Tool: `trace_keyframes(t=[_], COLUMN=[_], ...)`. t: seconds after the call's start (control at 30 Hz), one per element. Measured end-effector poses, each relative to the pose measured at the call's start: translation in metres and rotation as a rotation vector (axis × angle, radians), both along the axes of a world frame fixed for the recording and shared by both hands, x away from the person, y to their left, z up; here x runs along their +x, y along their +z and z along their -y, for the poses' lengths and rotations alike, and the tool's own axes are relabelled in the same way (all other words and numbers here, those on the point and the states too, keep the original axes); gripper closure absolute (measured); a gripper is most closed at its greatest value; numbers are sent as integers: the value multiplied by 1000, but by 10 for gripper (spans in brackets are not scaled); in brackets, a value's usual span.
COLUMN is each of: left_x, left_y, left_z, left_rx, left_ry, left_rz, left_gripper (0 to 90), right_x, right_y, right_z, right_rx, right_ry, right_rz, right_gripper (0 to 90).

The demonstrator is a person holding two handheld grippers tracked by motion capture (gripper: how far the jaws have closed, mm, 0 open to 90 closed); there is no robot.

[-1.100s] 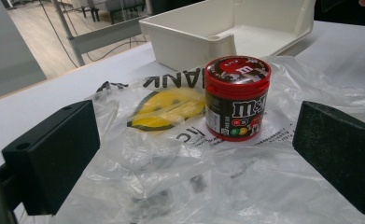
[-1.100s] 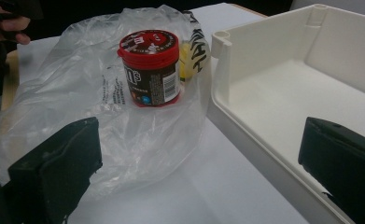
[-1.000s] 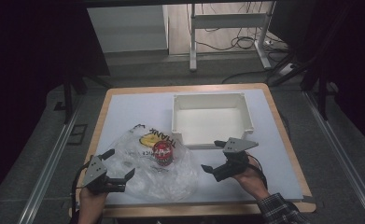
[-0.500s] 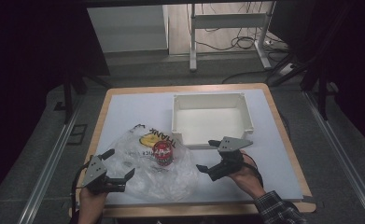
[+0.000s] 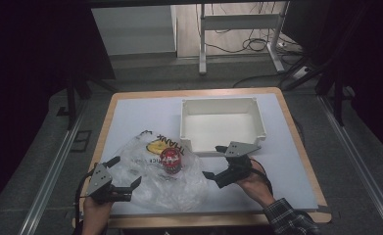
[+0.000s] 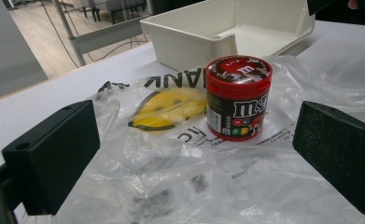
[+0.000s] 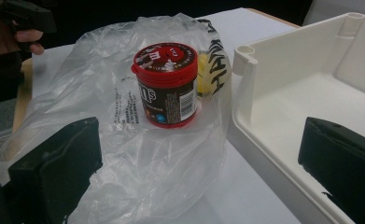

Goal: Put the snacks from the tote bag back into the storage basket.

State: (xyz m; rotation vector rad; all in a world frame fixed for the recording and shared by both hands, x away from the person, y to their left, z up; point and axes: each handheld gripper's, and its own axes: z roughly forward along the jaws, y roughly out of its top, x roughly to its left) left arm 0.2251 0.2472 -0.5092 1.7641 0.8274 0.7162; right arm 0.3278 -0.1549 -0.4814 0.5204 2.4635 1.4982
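A small candy jar (image 5: 171, 161) stands upright on a crumpled clear plastic bag (image 5: 164, 181) spread over the near-left part of the white tabletop (image 5: 130, 117). The jar has a red lid and red base, a dark brown label with white M&M's lettering, and a barcode on one side; its lid is shut. The bag is thin and wrinkled, printed with black "THANK" letters and a yellow smiley face that lies just behind the jar.

The left gripper (image 5: 125, 175) sits at the bag's near-left edge, jaws spread wide and holding nothing; in the left gripper view the jar (image 6: 236, 97) stands between and beyond the two black jaws, apart from both. The right gripper (image 5: 218, 162) hovers just right of the bag, jaws likewise spread and empty, pointing toward the jar; in the right gripper view the jar (image 7: 167, 84) stands ahead, untouched, on the bag (image 7: 124, 154).

A white open tray (image 5: 222, 104) rests on the tabletop behind the right gripper, its near corner just beside the bag's printed end. The tray (image 7: 283, 84) is empty.
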Motion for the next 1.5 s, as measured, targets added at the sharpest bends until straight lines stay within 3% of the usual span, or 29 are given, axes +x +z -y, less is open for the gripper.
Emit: trace_keyframes(t=[0.23,0.67,1.5], left_x=[0,-1,-1], left_y=[0,1,0], left_z=[0,-1,-1], left_rx=[-1,0,1], left_ry=[1,3,5], left_rz=[1,6,6], left_gripper=[5,5,5], right_x=[2,9,18], right_y=[-1,0,-6], right_z=[-5,-15,-43], right_rx=[-18,-4,-75], right_ry=[5,30,53], right_rz=[-2,-59,-101], right_gripper=[3,9,12])
